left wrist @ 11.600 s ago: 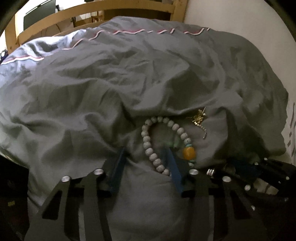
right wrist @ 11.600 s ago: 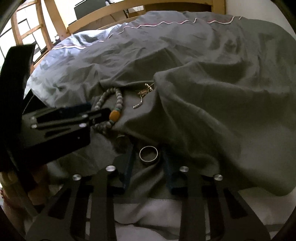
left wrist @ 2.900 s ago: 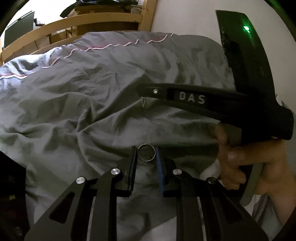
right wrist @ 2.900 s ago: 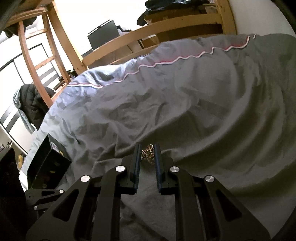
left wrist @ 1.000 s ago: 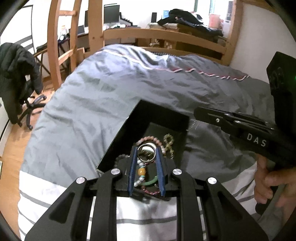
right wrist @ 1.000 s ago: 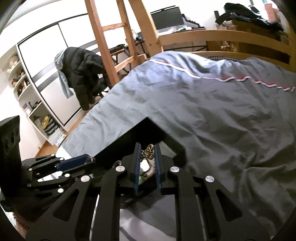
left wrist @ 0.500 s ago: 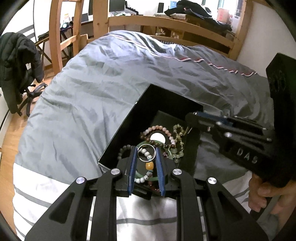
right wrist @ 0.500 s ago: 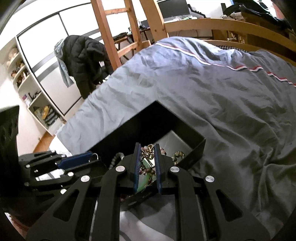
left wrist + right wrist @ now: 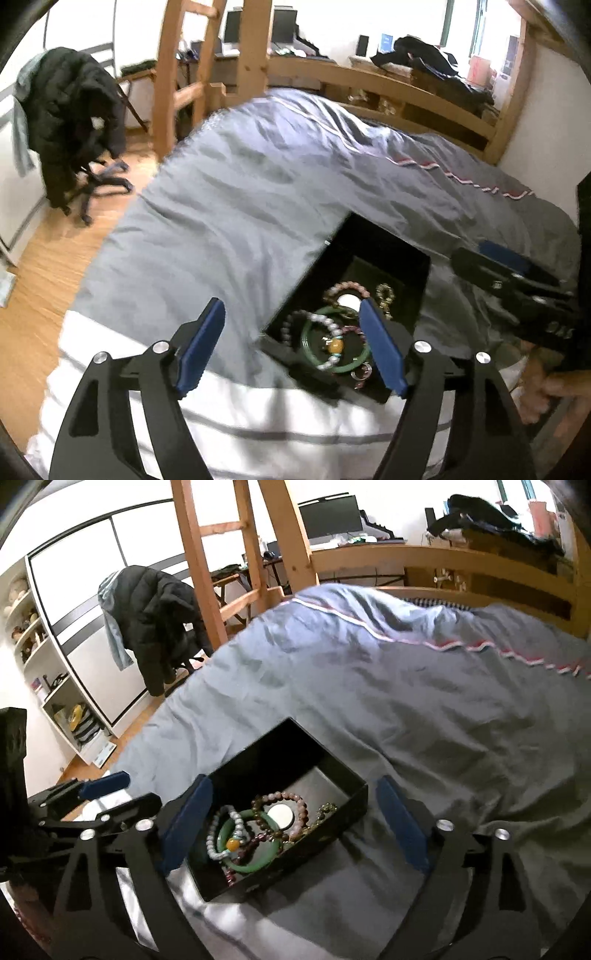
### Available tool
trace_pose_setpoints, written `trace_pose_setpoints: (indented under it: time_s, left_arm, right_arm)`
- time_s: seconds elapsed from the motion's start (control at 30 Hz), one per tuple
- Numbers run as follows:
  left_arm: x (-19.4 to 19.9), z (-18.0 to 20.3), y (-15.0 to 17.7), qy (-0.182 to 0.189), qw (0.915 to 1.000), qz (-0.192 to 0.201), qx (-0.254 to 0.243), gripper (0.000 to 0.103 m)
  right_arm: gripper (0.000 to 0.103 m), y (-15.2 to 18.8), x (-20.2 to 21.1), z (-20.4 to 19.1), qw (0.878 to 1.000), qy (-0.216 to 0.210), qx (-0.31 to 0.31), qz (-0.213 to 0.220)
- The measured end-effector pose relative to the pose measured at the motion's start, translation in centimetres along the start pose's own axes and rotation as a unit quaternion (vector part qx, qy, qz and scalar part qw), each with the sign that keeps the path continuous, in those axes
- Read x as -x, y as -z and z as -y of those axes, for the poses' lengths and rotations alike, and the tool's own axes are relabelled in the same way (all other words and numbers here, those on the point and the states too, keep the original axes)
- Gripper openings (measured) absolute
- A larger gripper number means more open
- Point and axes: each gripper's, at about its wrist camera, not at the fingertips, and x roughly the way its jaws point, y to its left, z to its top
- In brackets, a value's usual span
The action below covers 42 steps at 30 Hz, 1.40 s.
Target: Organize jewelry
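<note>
A black box (image 9: 391, 247) sits on the grey duvet and holds several pieces of jewelry. Among them are a green bangle (image 9: 314, 360), a bead bracelet with an orange bead (image 9: 334, 346), a silver ring (image 9: 362, 371) and a gold charm (image 9: 384, 295). My left gripper (image 9: 291, 347) hangs above the box's near left corner. Its jaws are opening wide, with nothing between them. My right gripper (image 9: 293, 827) is over the box (image 9: 280, 749). Its jaws are opening too, and the green bangle (image 9: 251, 864) and gold charm (image 9: 325, 810) lie below them, free of the pads.
The grey duvet (image 9: 258, 192) covers the bed, with a white striped sheet (image 9: 258, 417) at the near edge. A wooden ladder (image 9: 207, 554) and bed rail (image 9: 388, 85) stand behind. A chair with a black jacket (image 9: 155, 605) is on the floor at left. A hand (image 9: 543, 391) holds the other gripper (image 9: 517, 284).
Both grippers were shut, the left on the silver ring and the right on the gold charm, above the box. Now both jaws stand wide and the ring and charm lie in the box.
</note>
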Motion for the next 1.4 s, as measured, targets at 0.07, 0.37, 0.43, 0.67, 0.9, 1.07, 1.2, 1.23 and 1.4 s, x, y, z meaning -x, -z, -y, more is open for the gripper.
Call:
trace_pose_setpoints:
  time_s: [0.07, 0.37, 0.43, 0.67, 0.9, 1.07, 1.2, 1.23, 1.4]
  left_arm:
    - [1.6, -0.2, -0.1, -0.018, 0.9998, 0.000, 0.002, 0.081]
    - [9.4, -0.3, 3.6, -0.060, 0.9981, -0.010, -0.010, 0.083]
    - [11.2, -0.2, 4.5, -0.059, 0.9982, -0.005, -0.010, 0.083]
    - [15.7, 1.4, 6.7, -0.064, 0.9978, 0.007, -0.014, 0.083]
    - [17.6, 3.1, 7.8, -0.070, 0.9973, 0.017, -0.015, 0.083]
    - [18.2, 3.6, 8.3, -0.068, 0.9974, 0.022, -0.014, 0.083]
    - [18.2, 3.7, 8.5, -0.068, 0.9974, 0.021, -0.008, 0.090]
    - [18.2, 3.7, 8.5, -0.066, 0.9976, 0.020, -0.007, 0.090]
    - [18.2, 3.6, 8.5, -0.067, 0.9976, 0.015, -0.003, 0.090]
  right_arm:
    - [0.092, 0.2, 1.5, -1.1, 1.000, 0.018, 0.011, -0.010]
    - [0.093, 3.7, 9.6, -5.3, 0.998, 0.045, 0.027, -0.025]
    - [0.093, 4.5, 11.5, -6.1, 0.998, 0.049, 0.036, -0.020]
    - [0.093, 6.7, 16.9, -6.5, 0.999, 0.045, 0.029, -0.008]
    - [0.093, 7.9, 19.8, -6.4, 0.998, 0.053, 0.030, 0.003]
    - [0.093, 8.4, 20.6, -6.4, 0.998, 0.055, 0.032, 0.006]
    - [0.093, 8.5, 20.7, -6.3, 0.998, 0.050, 0.027, 0.005]
    - [0.093, 8.5, 20.7, -6.3, 0.998, 0.049, 0.026, 0.005]
    - [0.093, 8.8, 20.7, -6.2, 0.999, 0.049, 0.025, 0.001]
